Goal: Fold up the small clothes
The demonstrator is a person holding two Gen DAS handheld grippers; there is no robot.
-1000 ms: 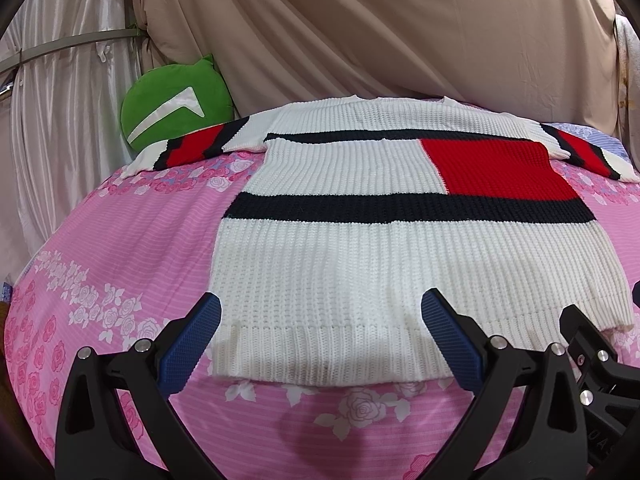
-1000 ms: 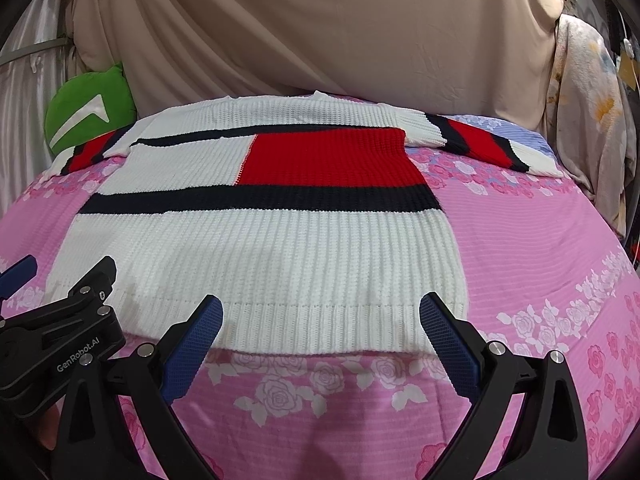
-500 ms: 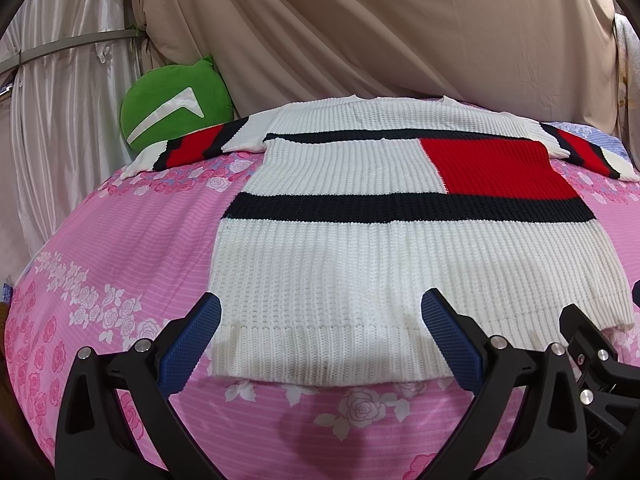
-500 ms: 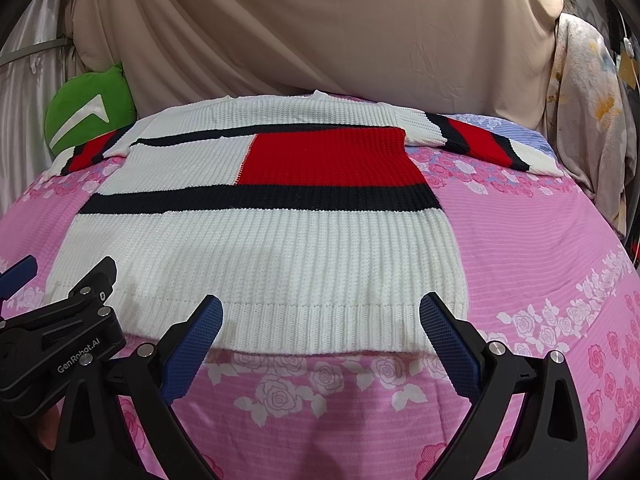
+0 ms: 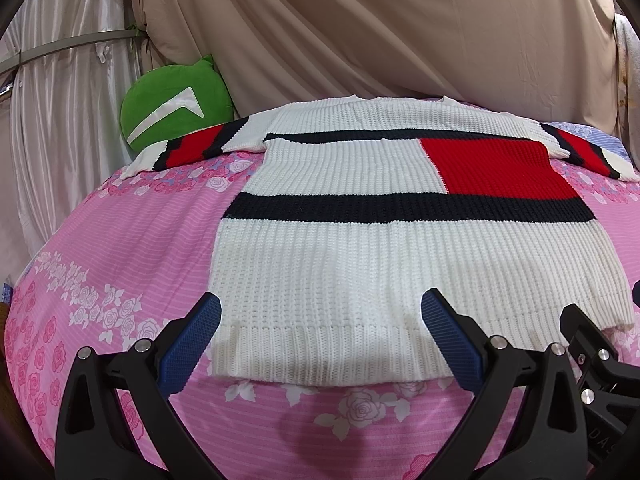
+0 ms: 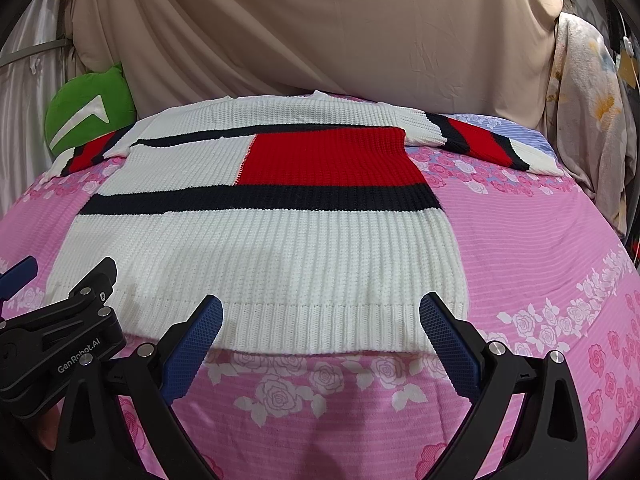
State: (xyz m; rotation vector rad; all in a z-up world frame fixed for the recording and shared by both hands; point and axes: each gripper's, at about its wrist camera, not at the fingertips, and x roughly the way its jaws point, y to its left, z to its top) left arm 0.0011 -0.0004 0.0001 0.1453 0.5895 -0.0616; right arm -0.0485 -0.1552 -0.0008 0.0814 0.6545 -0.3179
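A white knit sweater (image 5: 360,264) with navy stripes and a red block lies flat on the pink floral bedspread (image 5: 120,248), sleeves spread out at the far end. It also shows in the right wrist view (image 6: 272,264). My left gripper (image 5: 320,324) is open and empty, hovering just before the sweater's near hem at its left part. My right gripper (image 6: 320,324) is open and empty, before the hem's right part. The left gripper's body (image 6: 60,340) shows at the lower left of the right wrist view.
A green cushion (image 5: 176,108) sits at the far left by the left sleeve. Beige draped cloth (image 5: 380,32) hangs behind the bed. A floral fabric (image 6: 592,112) hangs at the right. The bedspread (image 6: 540,240) extends right of the sweater.
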